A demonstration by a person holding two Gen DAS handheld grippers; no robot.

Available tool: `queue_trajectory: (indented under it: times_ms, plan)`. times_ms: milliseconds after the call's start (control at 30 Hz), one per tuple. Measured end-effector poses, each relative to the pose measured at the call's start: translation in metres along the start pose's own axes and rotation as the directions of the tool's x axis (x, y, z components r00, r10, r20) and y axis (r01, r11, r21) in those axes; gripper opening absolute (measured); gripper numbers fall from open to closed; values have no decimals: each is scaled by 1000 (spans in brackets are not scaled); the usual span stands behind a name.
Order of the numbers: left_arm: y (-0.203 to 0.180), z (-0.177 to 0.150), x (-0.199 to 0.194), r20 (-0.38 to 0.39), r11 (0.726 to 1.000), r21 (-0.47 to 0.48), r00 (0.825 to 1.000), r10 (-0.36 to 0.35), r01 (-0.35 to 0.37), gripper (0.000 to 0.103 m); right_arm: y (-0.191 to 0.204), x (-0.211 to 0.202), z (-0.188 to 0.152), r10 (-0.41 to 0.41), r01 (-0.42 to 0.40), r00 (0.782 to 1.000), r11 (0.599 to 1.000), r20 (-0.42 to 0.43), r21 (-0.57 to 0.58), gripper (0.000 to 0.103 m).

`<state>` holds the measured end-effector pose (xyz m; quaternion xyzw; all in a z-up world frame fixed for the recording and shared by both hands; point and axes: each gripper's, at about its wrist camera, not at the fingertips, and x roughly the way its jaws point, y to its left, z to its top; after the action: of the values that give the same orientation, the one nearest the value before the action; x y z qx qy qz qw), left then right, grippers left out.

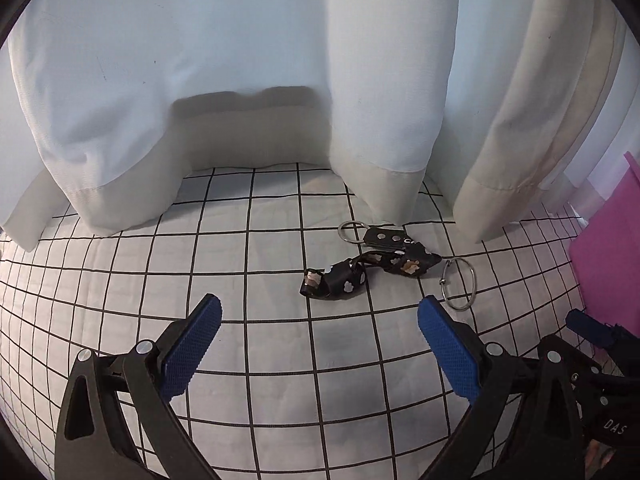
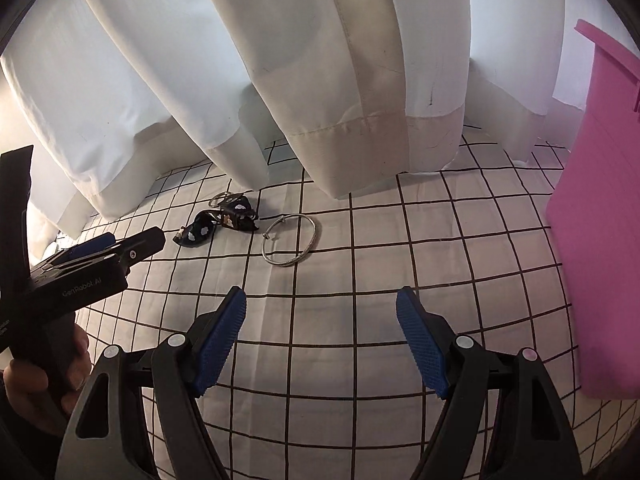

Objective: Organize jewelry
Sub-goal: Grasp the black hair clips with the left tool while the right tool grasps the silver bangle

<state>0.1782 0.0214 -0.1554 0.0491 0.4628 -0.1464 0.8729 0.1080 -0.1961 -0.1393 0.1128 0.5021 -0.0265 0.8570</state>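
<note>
A black patterned strap keychain (image 1: 372,270) with a metal key ring (image 1: 352,232) lies on the grid-patterned cloth (image 1: 260,344). A silver bangle (image 1: 460,282) lies just right of it. My left gripper (image 1: 320,320) is open and empty, a little short of the strap. In the right wrist view the strap (image 2: 218,222) and bangle (image 2: 291,240) lie ahead, left of centre. My right gripper (image 2: 320,312) is open and empty, short of the bangle. The left gripper (image 2: 100,252) shows at the left there.
White curtains (image 1: 248,80) hang down onto the cloth behind the jewelry. A pink box (image 2: 600,220) stands at the right, also at the right edge of the left wrist view (image 1: 612,264).
</note>
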Motion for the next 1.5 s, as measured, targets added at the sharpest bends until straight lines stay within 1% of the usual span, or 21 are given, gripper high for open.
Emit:
queue_trajectory:
  times_ms: [200, 300, 433, 667, 800, 900, 1167, 1267, 1367, 1500]
  plan:
    - [1, 0, 25, 11, 999, 40, 1000, -3, 2, 97, 12, 42, 4, 3, -3, 1000, 1000, 2, -28, 74]
    - [4, 0, 33, 20, 999, 51, 1000, -5, 4, 97, 18, 56, 6, -4, 5, 1000, 999, 10, -52, 74]
    - [10, 2, 42, 14, 998, 61, 1000, 3, -4, 97, 21, 69, 9, -16, 16, 1000, 998, 6, -62, 74]
    - [12, 7, 50, 14, 997, 78, 1000, 11, -12, 97, 29, 80, 16, -59, 61, 998, 992, 18, -110, 74]
    - [8, 8, 53, 25, 993, 108, 999, 40, -43, 97, 36, 86, 20, -99, 101, 995, 984, 20, -150, 74]
    - [7, 9, 54, 28, 992, 115, 999, 44, -47, 97, 41, 91, 21, -123, 126, 992, 977, 25, -173, 74]
    - [9, 17, 65, 3, 993, 100, 998, 61, -61, 97, 38, 99, 25, -126, 131, 991, 975, 35, -182, 79]
    - [9, 21, 76, -21, 993, 92, 997, 70, -68, 98, 34, 99, 26, -119, 126, 992, 974, 44, -186, 79]
    - [12, 22, 77, -21, 996, 73, 998, 61, -59, 97, 28, 99, 28, -123, 130, 991, 976, 52, -174, 79]
    - [16, 24, 79, -20, 997, 52, 998, 62, -61, 97, 24, 99, 29, -108, 117, 992, 979, 61, -168, 79]
